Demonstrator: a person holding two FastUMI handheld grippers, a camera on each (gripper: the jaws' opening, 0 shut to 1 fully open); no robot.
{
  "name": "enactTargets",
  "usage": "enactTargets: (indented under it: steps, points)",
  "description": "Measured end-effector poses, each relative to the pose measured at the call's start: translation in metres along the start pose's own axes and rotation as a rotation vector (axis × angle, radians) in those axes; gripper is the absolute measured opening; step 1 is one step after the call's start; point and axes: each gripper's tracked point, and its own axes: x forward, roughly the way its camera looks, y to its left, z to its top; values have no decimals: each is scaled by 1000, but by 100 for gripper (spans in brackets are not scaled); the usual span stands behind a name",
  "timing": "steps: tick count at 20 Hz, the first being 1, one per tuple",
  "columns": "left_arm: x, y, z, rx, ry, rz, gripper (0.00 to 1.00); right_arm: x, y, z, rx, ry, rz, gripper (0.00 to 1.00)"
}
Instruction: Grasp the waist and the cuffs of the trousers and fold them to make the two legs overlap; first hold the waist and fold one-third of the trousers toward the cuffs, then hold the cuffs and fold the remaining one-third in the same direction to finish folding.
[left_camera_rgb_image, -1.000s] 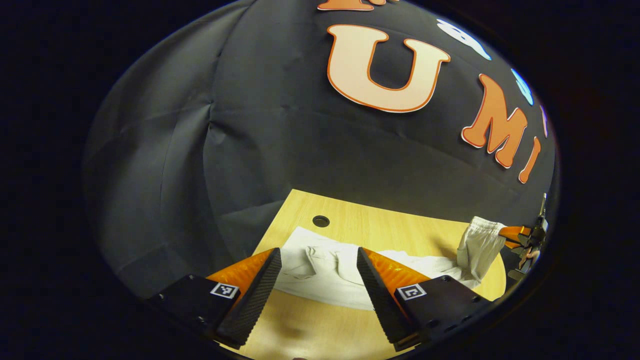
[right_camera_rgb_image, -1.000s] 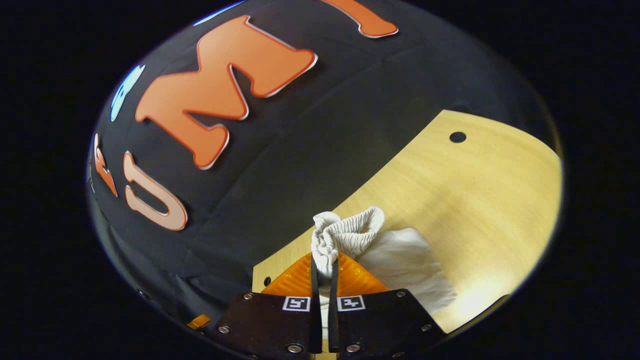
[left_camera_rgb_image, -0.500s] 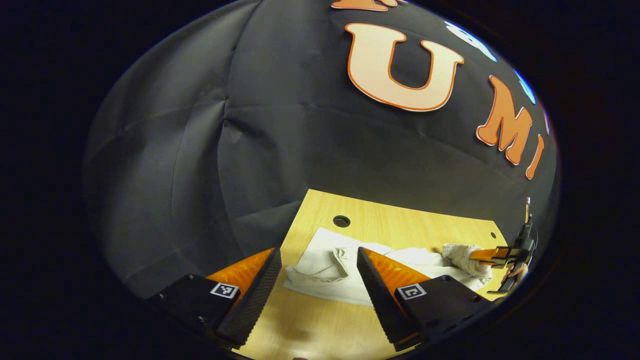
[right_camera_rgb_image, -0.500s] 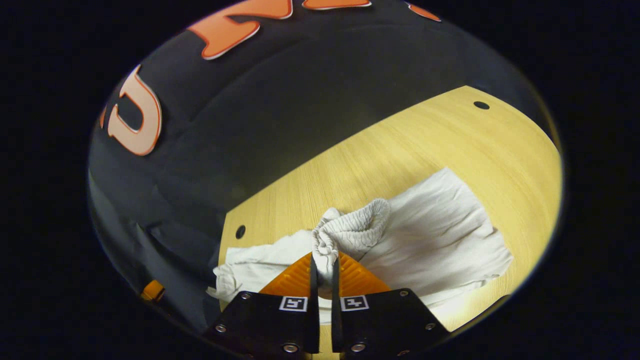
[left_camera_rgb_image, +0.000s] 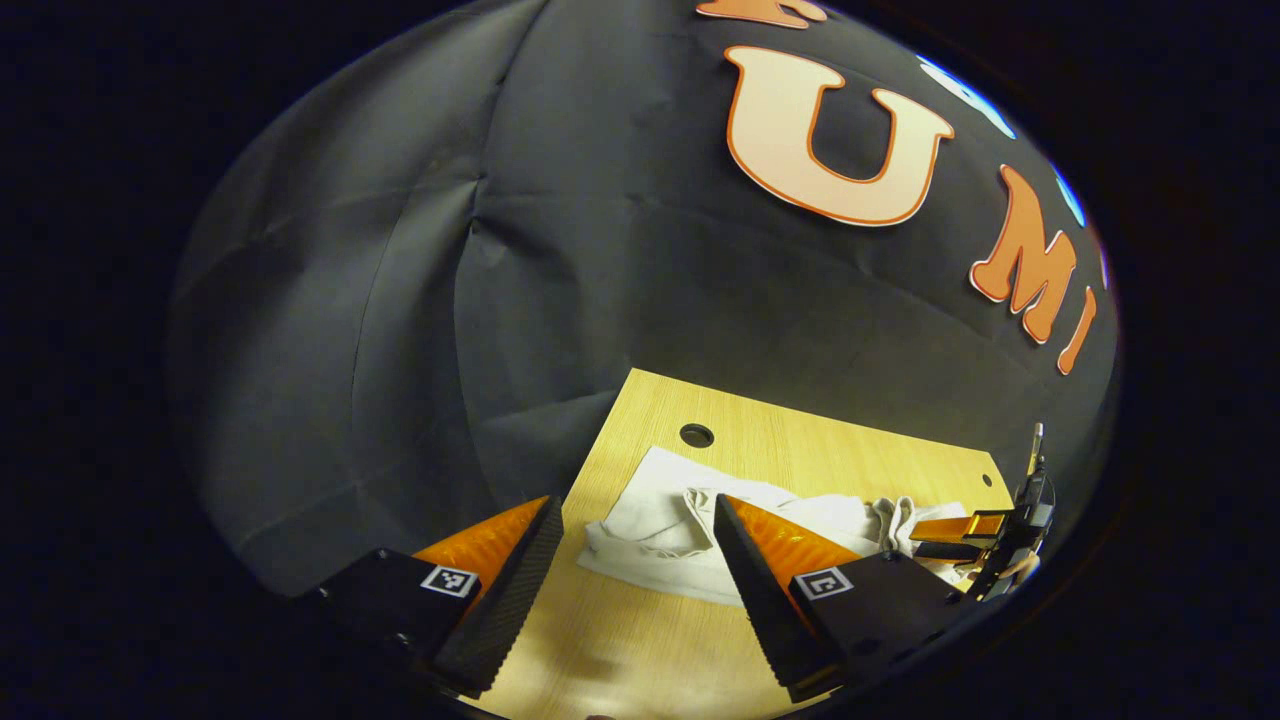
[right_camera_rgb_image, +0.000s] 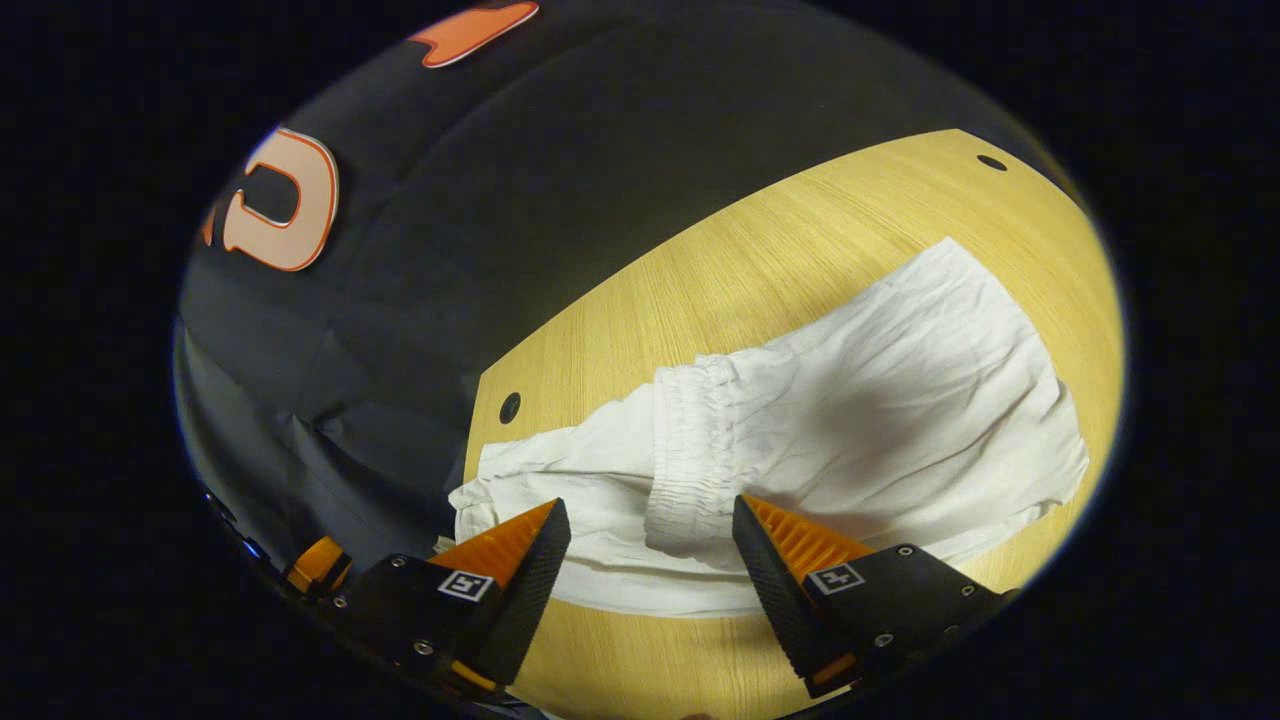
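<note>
White trousers lie on the wooden table, their waist end folded over toward the cuffs. The elastic waistband rests across the cloth just ahead of my right gripper, which stands open with nothing between its fingers. In the left gripper view the trousers lie ahead of my left gripper, open and held above the table near their cuff end. The right gripper shows at the far right of that view, low beside the bunched waist.
The table ends at the black cloth wall behind it. A round hole sits in the tabletop just past the trousers. Two such holes lie near the back edge in the right gripper view.
My right gripper carried the lifted waist down onto the trousers, then opened and let it go. The waistband now lies flat. The left gripper stayed open and shifted slightly.
</note>
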Motion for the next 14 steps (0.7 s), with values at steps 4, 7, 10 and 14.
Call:
enactTargets:
  steps: [4,7,10,14]
  points:
    - [-2,-5,-26,-150,63,-23,96,-14,-3,3,29,-3,23,98]
    - [-2,-15,-52,-345,136,-80,99,-27,1,7,105,14,90,98]
    - [8,-20,-75,-573,188,-120,100,-37,-6,10,123,19,107,98]
    - [21,-6,-107,-772,227,-98,99,-52,-29,16,110,15,80,98]
